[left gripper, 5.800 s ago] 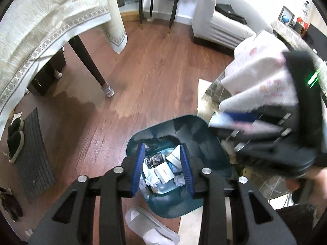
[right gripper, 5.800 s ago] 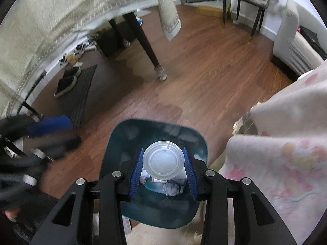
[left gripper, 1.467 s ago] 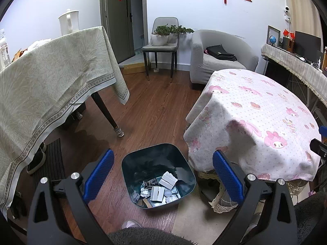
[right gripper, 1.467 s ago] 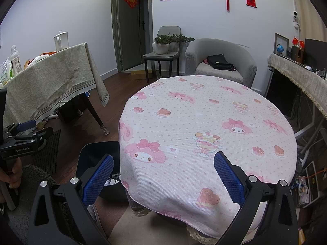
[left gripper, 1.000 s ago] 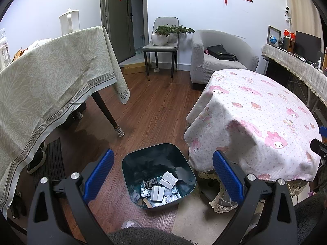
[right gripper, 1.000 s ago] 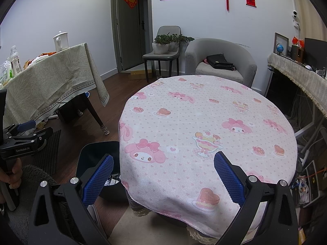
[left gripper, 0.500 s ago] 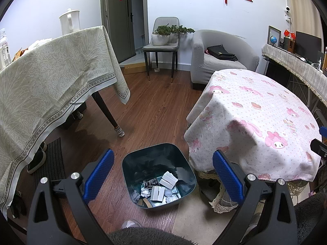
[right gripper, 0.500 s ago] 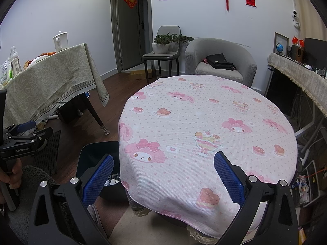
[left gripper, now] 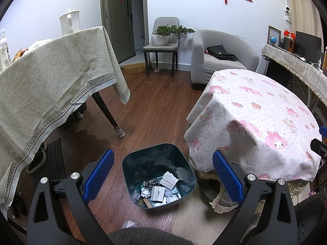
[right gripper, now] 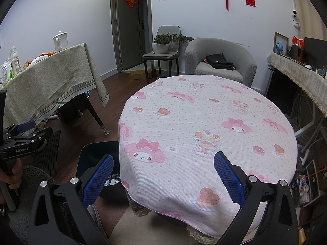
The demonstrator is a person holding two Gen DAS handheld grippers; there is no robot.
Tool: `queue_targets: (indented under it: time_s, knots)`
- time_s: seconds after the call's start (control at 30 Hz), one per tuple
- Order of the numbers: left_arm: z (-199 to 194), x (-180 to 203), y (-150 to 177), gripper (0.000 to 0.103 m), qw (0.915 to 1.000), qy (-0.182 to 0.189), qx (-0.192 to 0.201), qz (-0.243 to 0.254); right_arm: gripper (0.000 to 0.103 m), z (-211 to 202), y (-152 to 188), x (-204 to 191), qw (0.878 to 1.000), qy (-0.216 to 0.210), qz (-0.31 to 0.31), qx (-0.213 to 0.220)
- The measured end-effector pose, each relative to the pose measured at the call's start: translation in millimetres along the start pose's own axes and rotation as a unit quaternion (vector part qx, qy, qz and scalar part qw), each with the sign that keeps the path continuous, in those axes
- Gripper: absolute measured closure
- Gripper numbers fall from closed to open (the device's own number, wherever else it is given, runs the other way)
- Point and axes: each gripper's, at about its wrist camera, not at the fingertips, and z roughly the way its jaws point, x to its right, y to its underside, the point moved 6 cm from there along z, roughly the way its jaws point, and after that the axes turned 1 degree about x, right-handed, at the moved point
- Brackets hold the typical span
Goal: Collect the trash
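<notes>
In the left wrist view, the left hand-held gripper [left gripper: 162, 173] is spread wide, its blue-padded fingers [left gripper: 99, 173] far apart and holding nothing, touching nothing. Framed between them, low on the wooden floor [left gripper: 151, 110], stands the dark teal trash bin [left gripper: 130, 167]. At its bottom lies the trash [left gripper: 158, 189]: crumpled foil wrappers, small white cartons and a round clear lid, all heaped toward the near side. Left of the bin a worktop draped in a pale green cloth [left gripper: 51, 77] carries a white kettle [left gripper: 69, 21]. Right of the bin, just beside it, is the round worktop with the pink cartoon cloth [left gripper: 261, 118], whose hem hangs close to the bin's right rim.

In the right wrist view, the left hand-held gripper [right gripper: 26, 137] shows at the far left edge, gripped by a hand [right gripper: 11, 172]. The trash bin [right gripper: 90, 155] is partly hidden behind the pink cloth's edge and the near finger. The right hand-held gripper [right gripper: 163, 177] is likewise opened wide and empty, its fingers [right gripper: 227, 176] hovering over the near rim of the round worktop [right gripper: 204, 122], not touching it.
</notes>
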Motion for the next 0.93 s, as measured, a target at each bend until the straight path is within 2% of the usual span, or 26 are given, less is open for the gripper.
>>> queue_targets:
  time_s: [0.93]
  knots:
    - [-0.7,-5.4,1.1,0.004,1.0000,-0.006,-0.001,-0.001,0.003,1.3,1.6,-1.4,1.000,0.001,0.000,-0.001]
